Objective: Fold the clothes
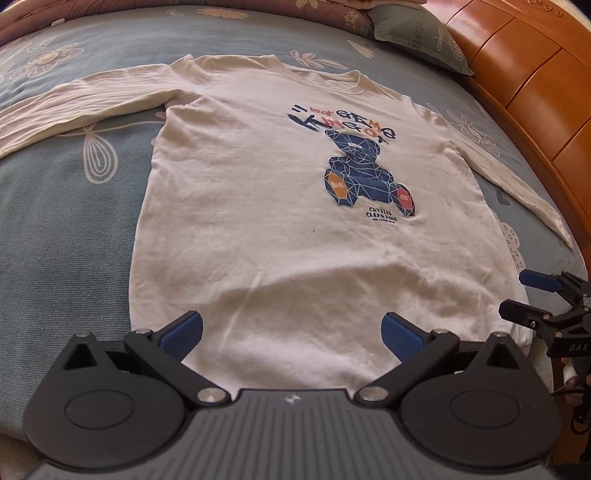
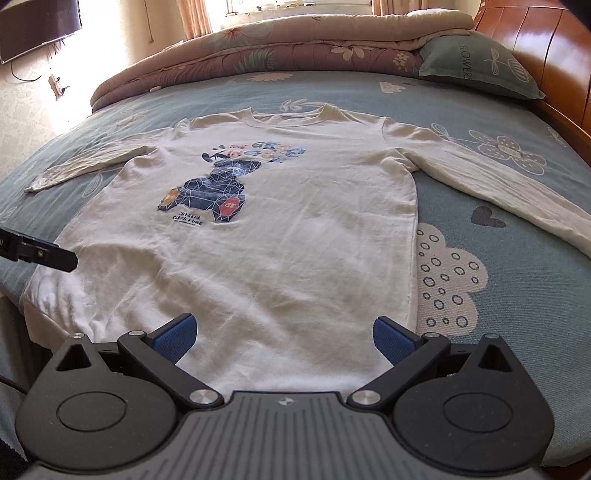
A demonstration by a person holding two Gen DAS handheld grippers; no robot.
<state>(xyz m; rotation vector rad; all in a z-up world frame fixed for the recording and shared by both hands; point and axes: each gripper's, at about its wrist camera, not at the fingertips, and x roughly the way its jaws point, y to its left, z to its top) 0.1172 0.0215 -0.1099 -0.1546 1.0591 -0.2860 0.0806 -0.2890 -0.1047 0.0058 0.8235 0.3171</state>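
A white long-sleeved shirt [image 1: 258,206] with a blue bear print [image 1: 364,173] lies flat and face up on the bed, both sleeves spread out to the sides. In the left wrist view my left gripper [image 1: 291,334] hovers open over the shirt's hem, nothing between its blue pads. The right gripper [image 1: 517,295] shows at that view's right edge, open by the hem's right corner. In the right wrist view the same shirt [image 2: 280,229] fills the middle, and my right gripper [image 2: 282,338] stands open above the hem. One finger of the left gripper [image 2: 48,254] pokes in from the left.
The bed has a blue sheet with white flower prints [image 2: 517,277]. A grey-green pillow [image 2: 476,66] and a folded pink quilt [image 2: 258,48] lie at the far end. A wooden headboard [image 1: 535,81] runs along the right side. A dark screen [image 2: 37,26] hangs on the left wall.
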